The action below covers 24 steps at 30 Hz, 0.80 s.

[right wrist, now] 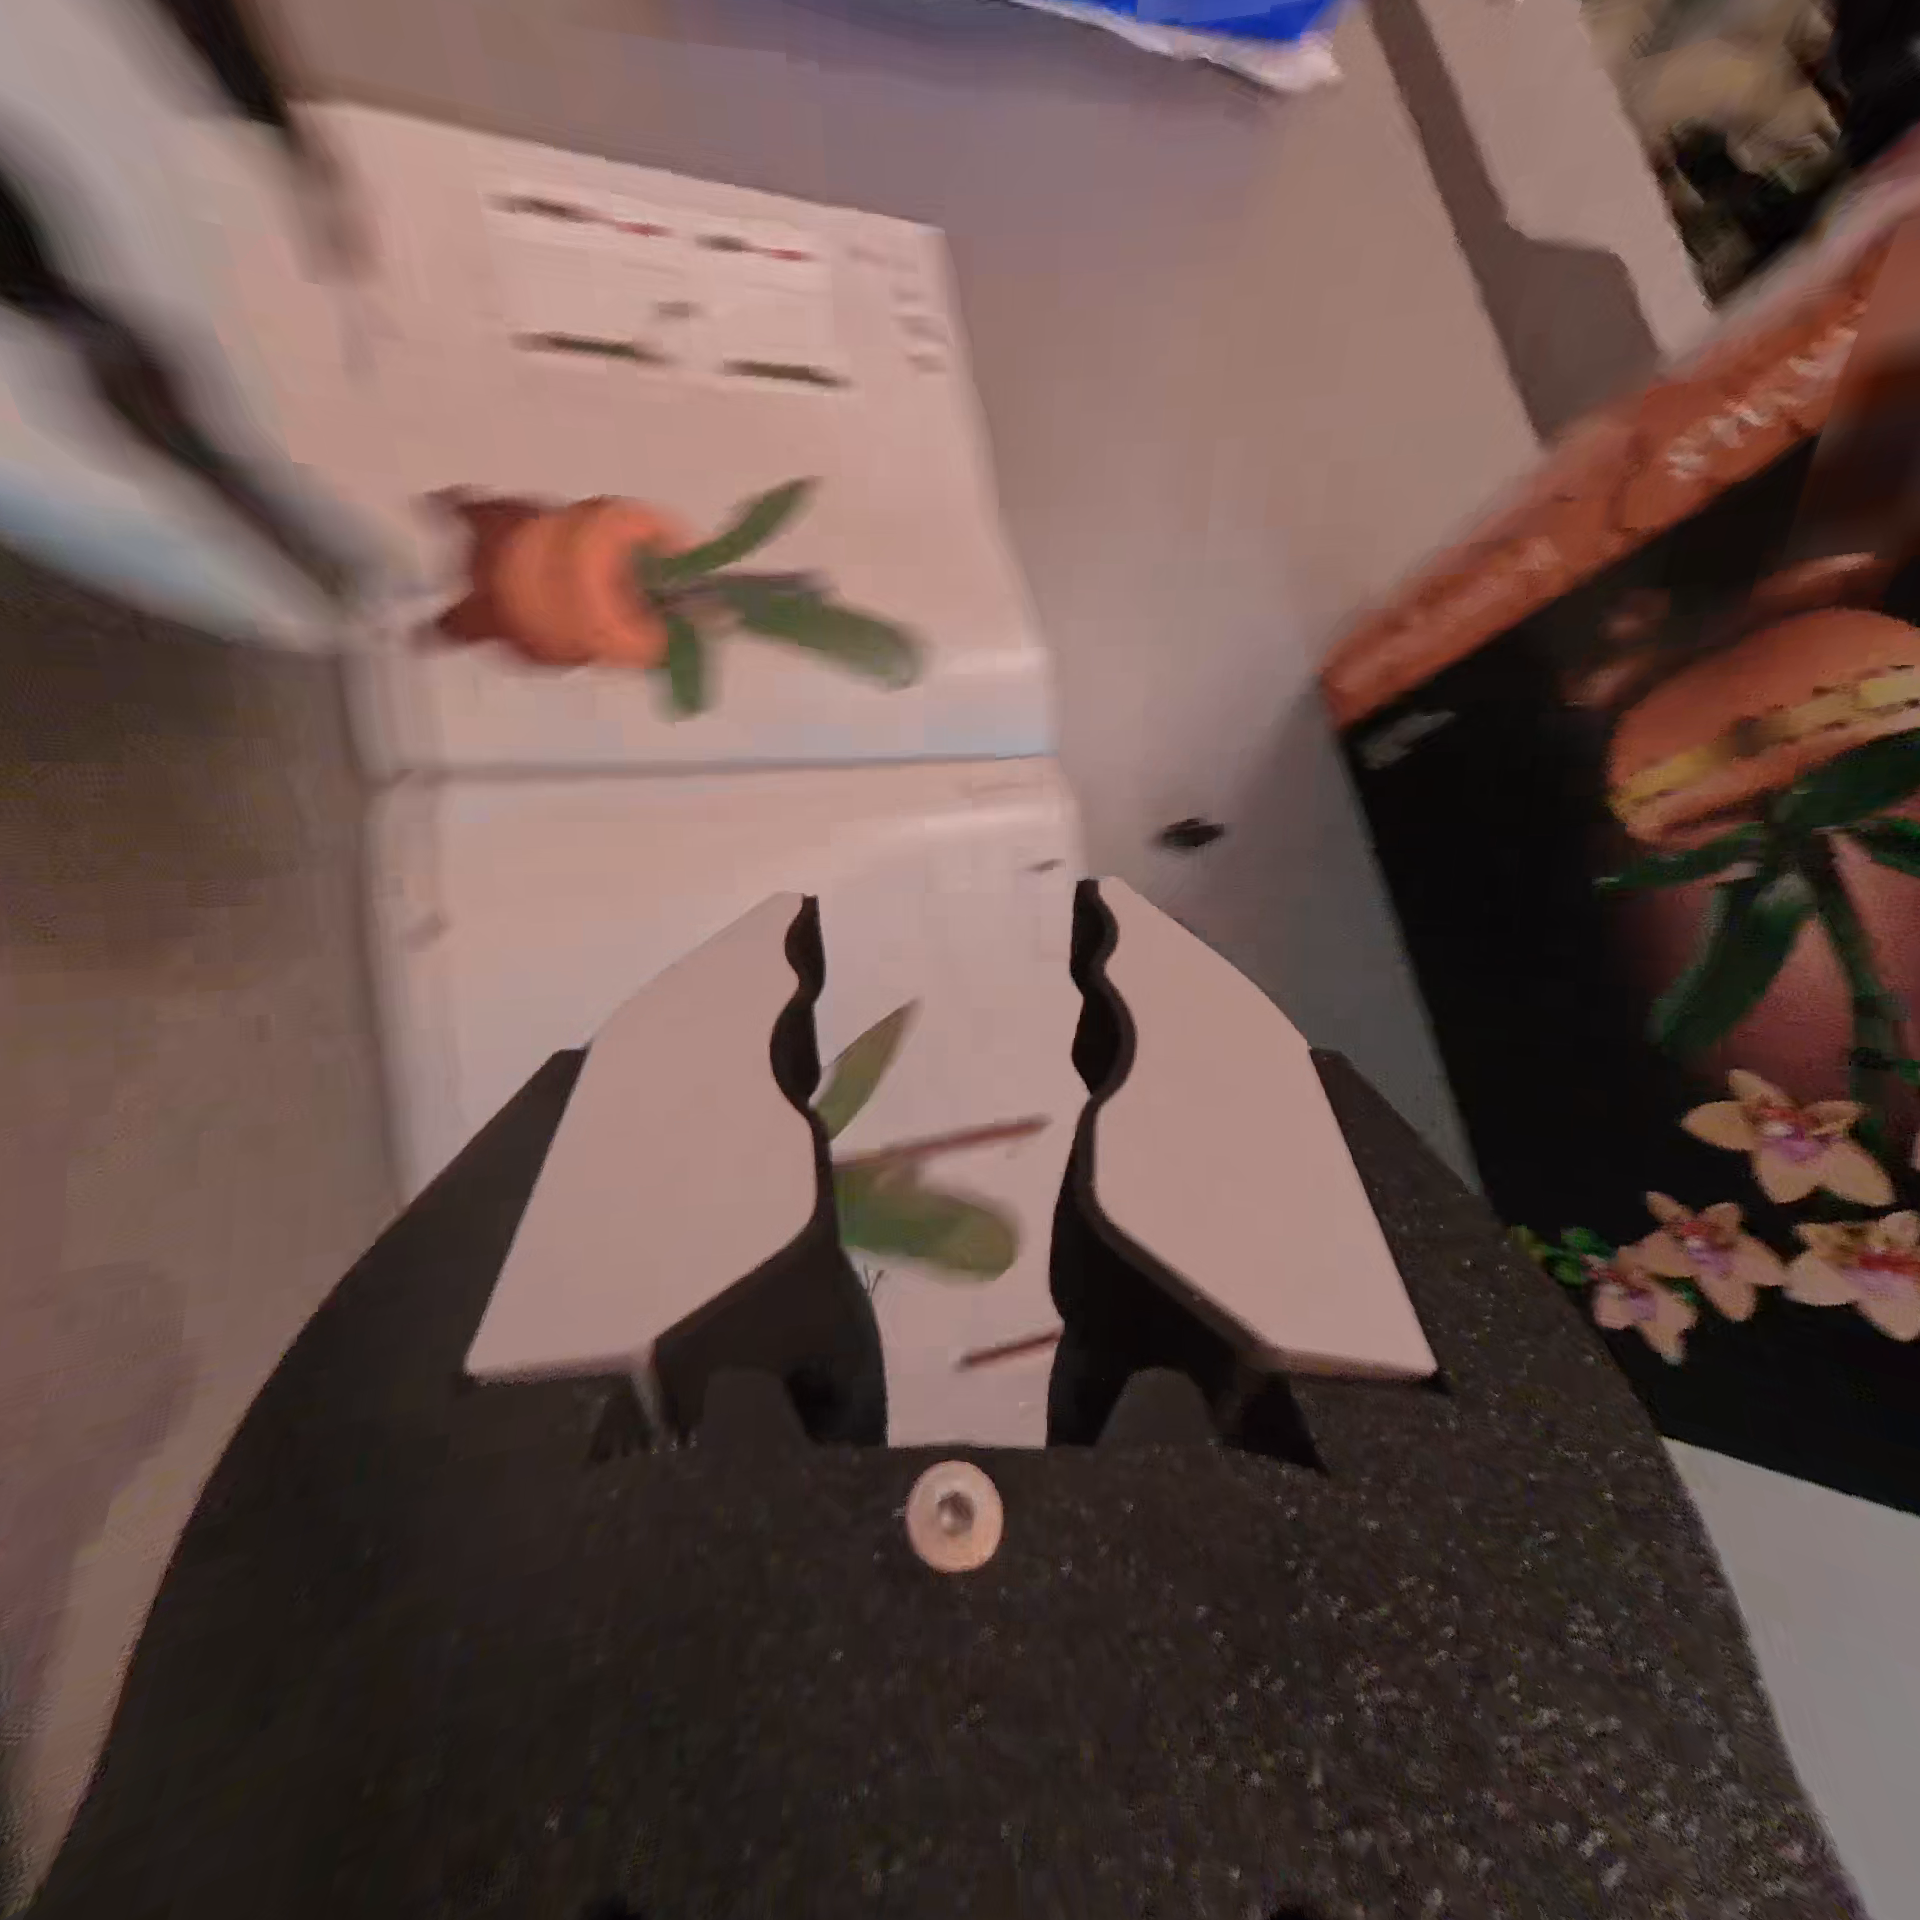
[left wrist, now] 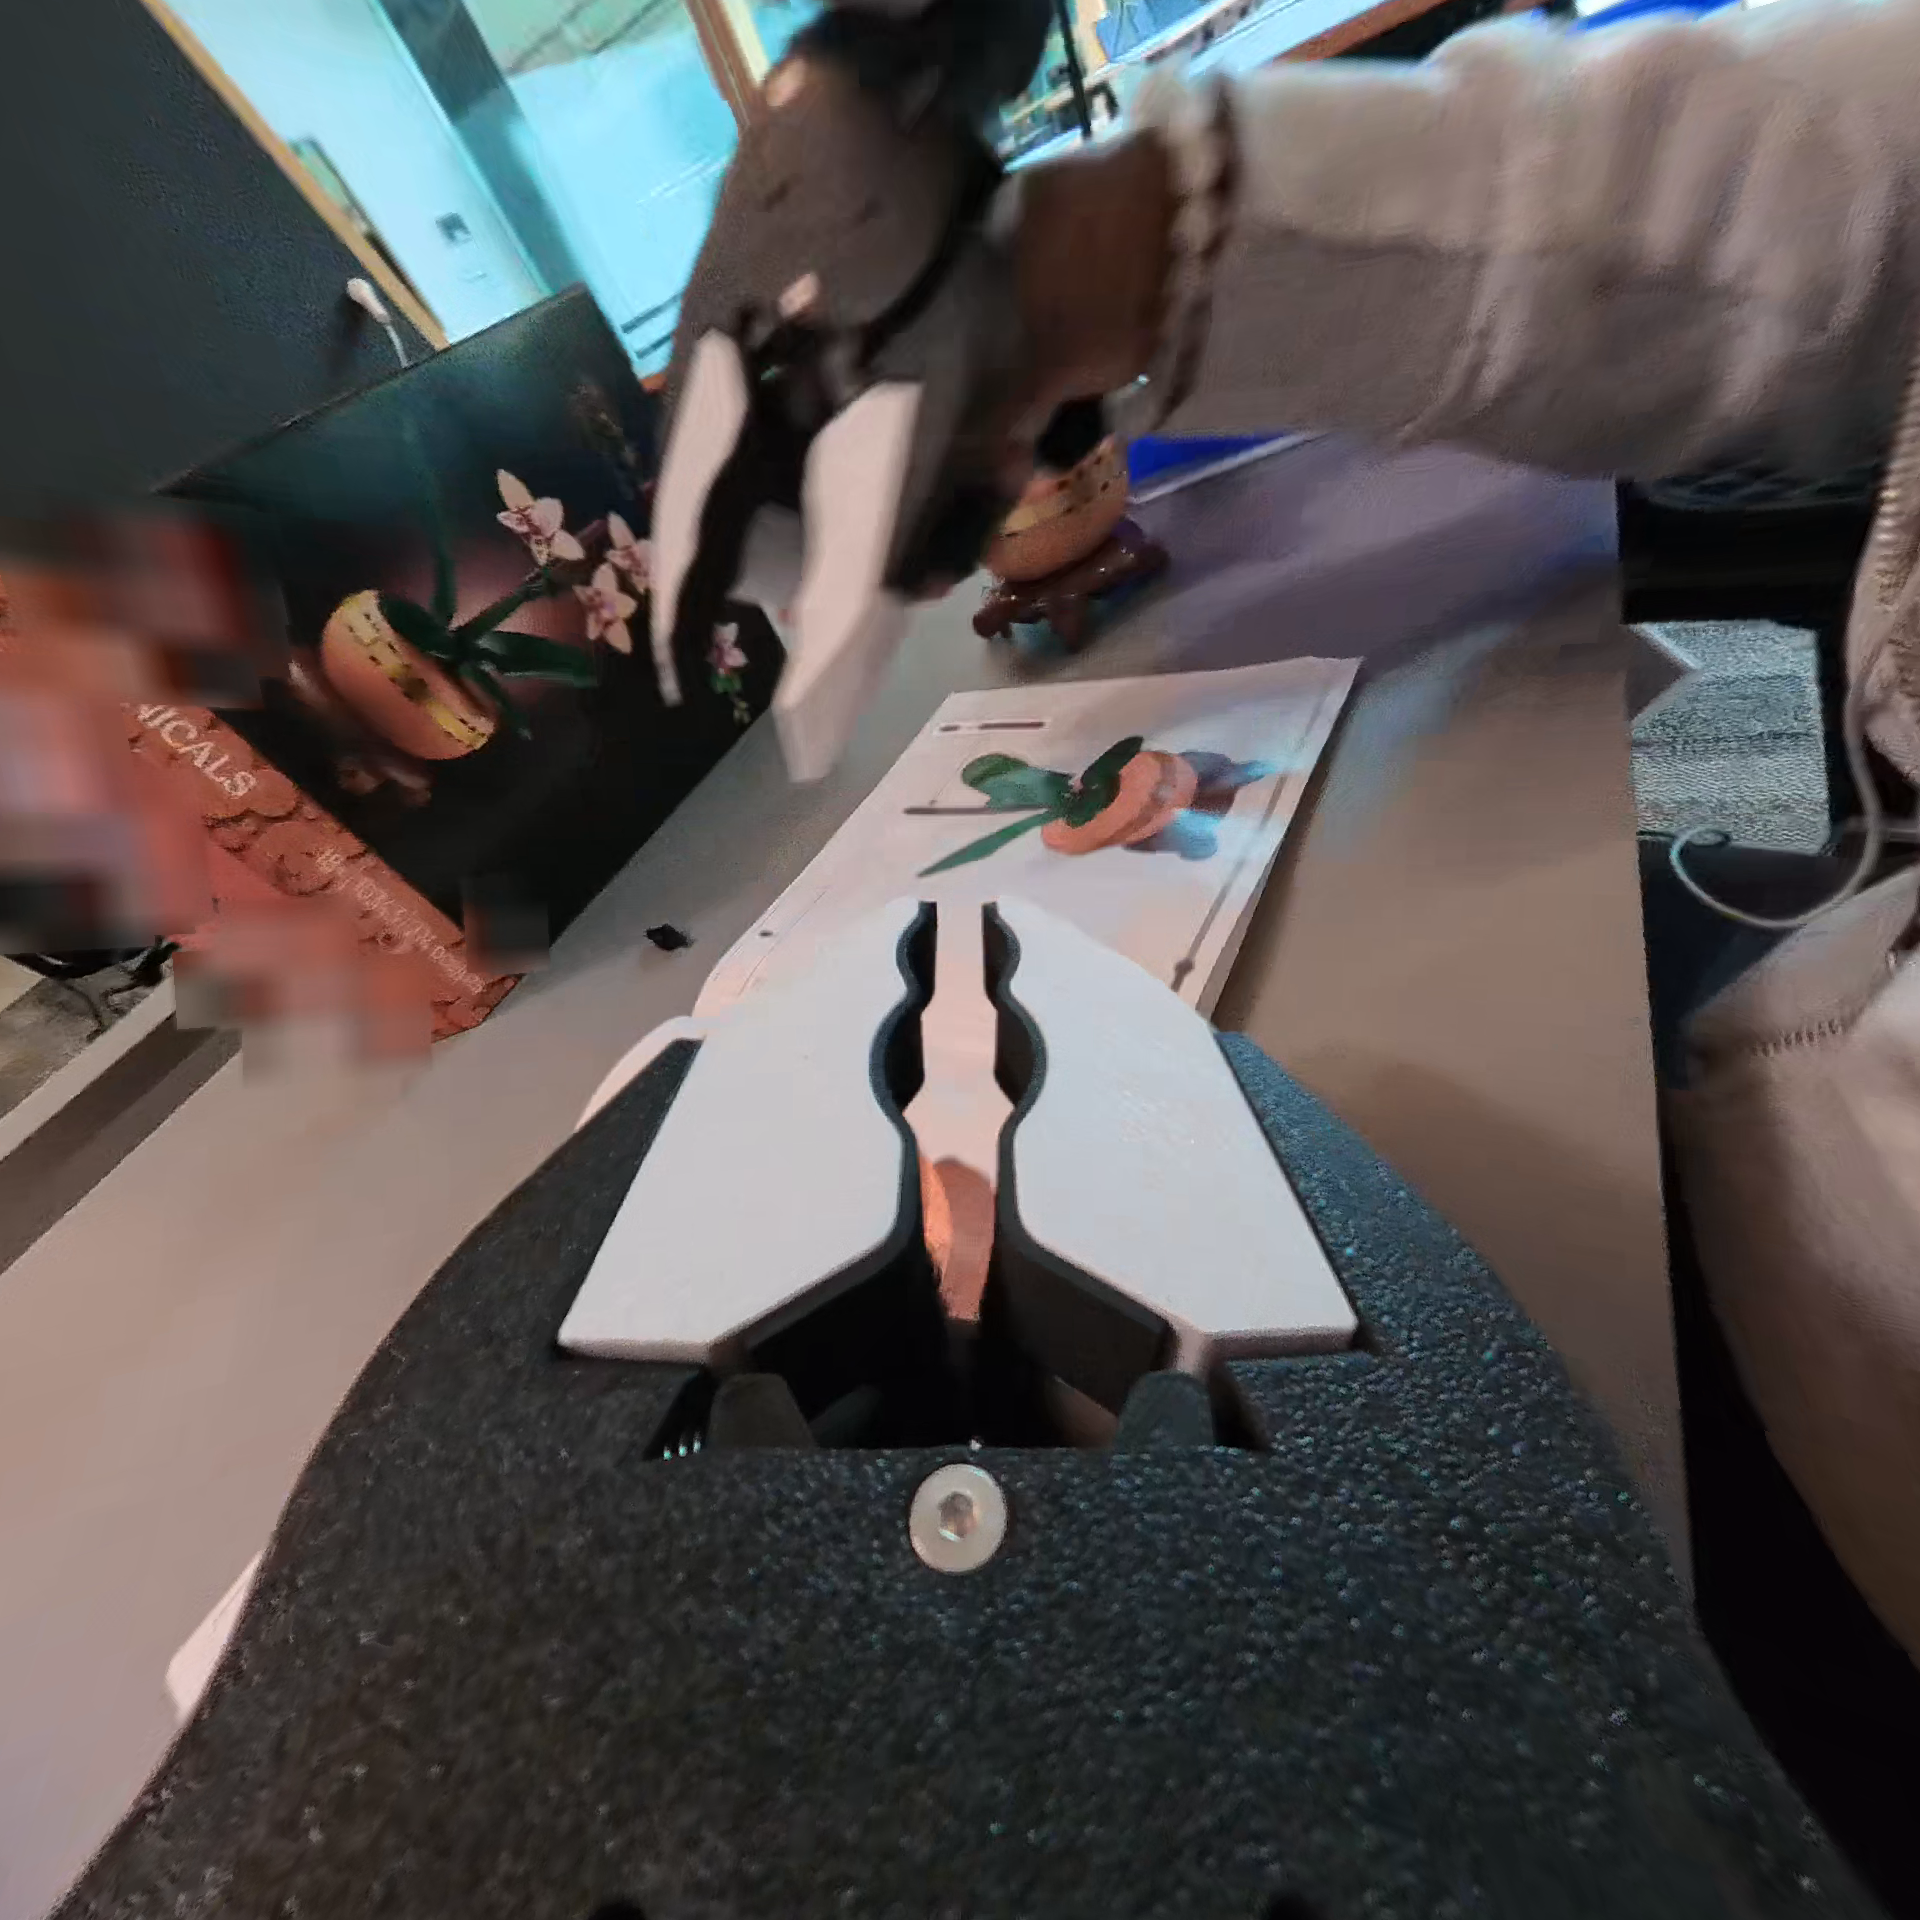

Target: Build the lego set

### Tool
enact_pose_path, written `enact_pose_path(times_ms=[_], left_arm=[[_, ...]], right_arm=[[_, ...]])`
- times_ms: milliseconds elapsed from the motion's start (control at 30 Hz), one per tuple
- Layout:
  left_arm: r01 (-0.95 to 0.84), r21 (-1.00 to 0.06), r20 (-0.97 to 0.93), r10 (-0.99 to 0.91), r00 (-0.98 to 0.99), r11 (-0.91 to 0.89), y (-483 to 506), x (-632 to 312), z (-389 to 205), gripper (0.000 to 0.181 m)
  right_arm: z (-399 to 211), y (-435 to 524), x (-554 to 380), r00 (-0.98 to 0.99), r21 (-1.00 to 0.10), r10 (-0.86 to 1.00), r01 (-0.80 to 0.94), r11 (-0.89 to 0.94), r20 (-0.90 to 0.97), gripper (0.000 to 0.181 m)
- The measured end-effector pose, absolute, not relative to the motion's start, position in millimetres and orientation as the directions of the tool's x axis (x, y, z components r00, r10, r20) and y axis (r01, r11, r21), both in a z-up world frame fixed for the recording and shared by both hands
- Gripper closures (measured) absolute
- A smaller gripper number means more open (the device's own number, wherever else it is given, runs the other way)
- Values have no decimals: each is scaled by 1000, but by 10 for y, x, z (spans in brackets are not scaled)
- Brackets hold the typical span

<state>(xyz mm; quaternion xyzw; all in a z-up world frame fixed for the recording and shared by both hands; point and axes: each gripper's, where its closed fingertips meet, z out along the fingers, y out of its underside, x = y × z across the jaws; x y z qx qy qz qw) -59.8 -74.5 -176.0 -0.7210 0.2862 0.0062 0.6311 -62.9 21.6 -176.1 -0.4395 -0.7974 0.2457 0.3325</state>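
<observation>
My left gripper (left wrist: 961,912) hovers low over the open instruction booklet (left wrist: 1132,748); its jaws are almost together with nothing seen between the tips. An orange patch shows through the gap lower down; I cannot tell what it is. My right gripper (right wrist: 945,894) is open and empty above the booklet (right wrist: 675,343). It also shows blurred in the left wrist view (left wrist: 748,644), between the set's box (left wrist: 468,644) and the booklet. The partly built tan pot on a brown stand (left wrist: 1070,551) sits behind it. The left gripper (right wrist: 343,582) shows blurred at the booklet's pot picture.
The set's box (right wrist: 1662,935) stands at the right in the right wrist view. A small black piece (left wrist: 668,937) lies on the grey table between box and booklet, also visible in the right wrist view (right wrist: 1190,831). A person's grey sleeve (left wrist: 1507,260) reaches across. Something blue (right wrist: 1174,31) lies beyond the booklet.
</observation>
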Motion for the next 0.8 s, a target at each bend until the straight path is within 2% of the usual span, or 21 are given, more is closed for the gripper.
enact_pose_path(times_ms=[100, 233, 400, 533, 800], left_arm=[[-470, -881, -388, -488, 782, -51, -636, -285, -1844, 171], [-611, -787, -470, -552, 688, -91, -466, -67, -2083, 163], [-584, -792, -376, -613, 695, -177, -411, -65, -2281, 164], [-556, -816, -356, -619, 700, -160, -427, -64, -2234, 165], [-607, -775, -369, -653, 661, -176, -445, -28, -2335, 165]], right_arm=[[-1939, -13, 238, -548, -642, 792, 512, 571, 268, 137], [-2280, 4, 883, -542, -603, 803, 561, 567, 250, 136], [-2440, 173, 922, -491, -552, 765, 531, 642, 417, 144], [-2475, 107, 853, -501, -592, 769, 500, 632, 398, 148], [-2496, 153, 819, -513, -582, 760, 499, 642, 399, 179]])
